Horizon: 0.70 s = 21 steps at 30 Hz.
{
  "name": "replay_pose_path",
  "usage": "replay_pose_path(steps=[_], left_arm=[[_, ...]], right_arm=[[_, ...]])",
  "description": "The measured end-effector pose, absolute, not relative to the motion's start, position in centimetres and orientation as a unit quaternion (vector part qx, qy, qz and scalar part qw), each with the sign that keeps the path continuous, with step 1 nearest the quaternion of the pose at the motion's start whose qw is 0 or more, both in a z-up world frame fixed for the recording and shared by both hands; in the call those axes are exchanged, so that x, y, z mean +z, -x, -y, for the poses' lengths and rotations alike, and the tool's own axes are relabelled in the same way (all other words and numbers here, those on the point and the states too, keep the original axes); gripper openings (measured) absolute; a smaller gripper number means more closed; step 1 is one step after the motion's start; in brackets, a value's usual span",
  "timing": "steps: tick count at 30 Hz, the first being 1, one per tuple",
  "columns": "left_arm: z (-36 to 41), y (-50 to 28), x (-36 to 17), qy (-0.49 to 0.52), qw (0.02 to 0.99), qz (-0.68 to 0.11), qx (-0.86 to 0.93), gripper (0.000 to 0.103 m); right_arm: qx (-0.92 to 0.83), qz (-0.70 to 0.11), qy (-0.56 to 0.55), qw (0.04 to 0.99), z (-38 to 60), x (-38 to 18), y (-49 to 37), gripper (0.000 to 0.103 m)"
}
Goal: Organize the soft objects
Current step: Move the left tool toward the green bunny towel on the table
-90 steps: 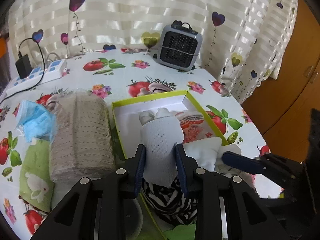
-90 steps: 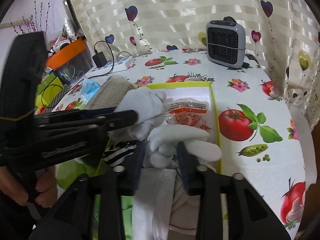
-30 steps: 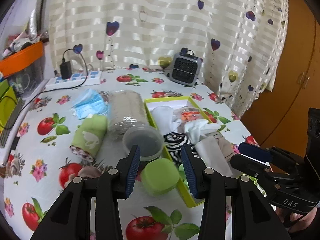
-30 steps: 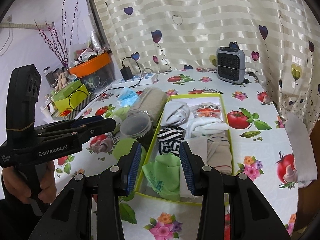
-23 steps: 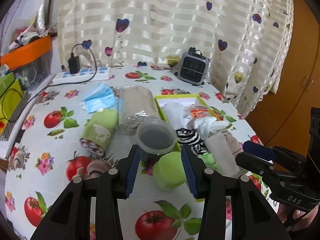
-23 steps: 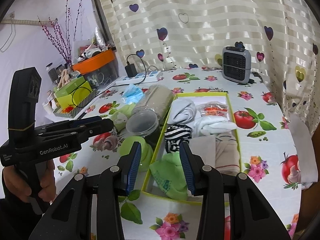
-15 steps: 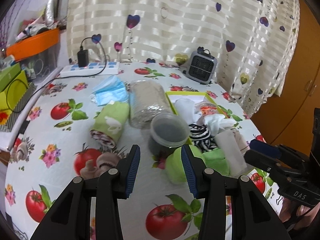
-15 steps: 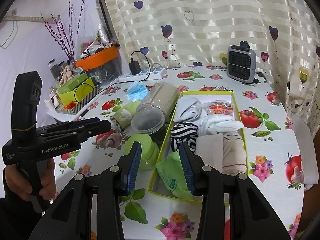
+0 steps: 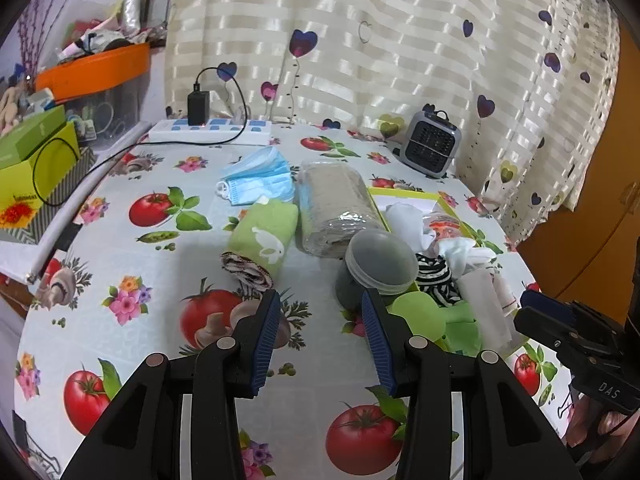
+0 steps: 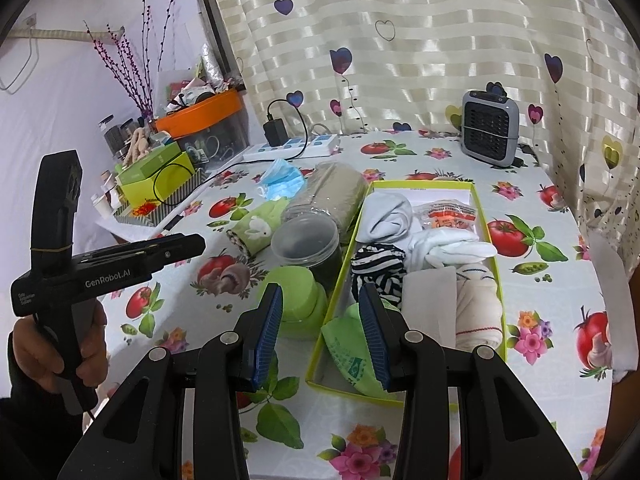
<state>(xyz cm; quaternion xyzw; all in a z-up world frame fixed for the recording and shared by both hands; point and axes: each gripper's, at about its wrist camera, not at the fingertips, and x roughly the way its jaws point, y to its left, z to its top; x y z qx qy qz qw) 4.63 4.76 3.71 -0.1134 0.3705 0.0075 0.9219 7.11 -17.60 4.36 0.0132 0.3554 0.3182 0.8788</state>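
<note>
A yellow-green box (image 10: 486,216) (image 9: 400,191) holds several rolled soft items: white socks (image 10: 388,213), white gloves (image 10: 452,250), a striped roll (image 10: 378,264), a cream cloth (image 10: 478,306) and a green cloth (image 10: 348,344). On the table to its left lie a green rabbit towel roll (image 9: 264,236) (image 10: 258,230), a beige wrapped roll (image 9: 336,208) (image 10: 332,194) and blue masks (image 9: 256,180) (image 10: 282,180). My left gripper (image 9: 320,332) is open and empty, held above the table near the towel roll. My right gripper (image 10: 320,324) is open and empty above the box's near end.
A clear lidded jar (image 9: 378,264) (image 10: 306,242) and a green round container (image 10: 296,292) (image 9: 418,316) stand beside the box. A grey heater (image 10: 490,128) and a power strip (image 9: 208,126) are at the back. Boxes and an orange bin (image 10: 200,114) crowd the left.
Both grippers let go of white soft items into the box, opened, and pulled back and up. The left view has swung left toward the towel roll.
</note>
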Motion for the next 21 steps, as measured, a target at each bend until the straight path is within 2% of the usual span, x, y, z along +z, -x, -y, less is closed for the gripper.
replay_pose_path(steps=[21], left_arm=[[-8.8, -9.3, 1.5, 0.11, 0.914, -0.39, 0.026, 0.042]], right_arm=[[0.318, -0.364, -0.01, 0.875, 16.9, 3.9, -8.2, 0.041]])
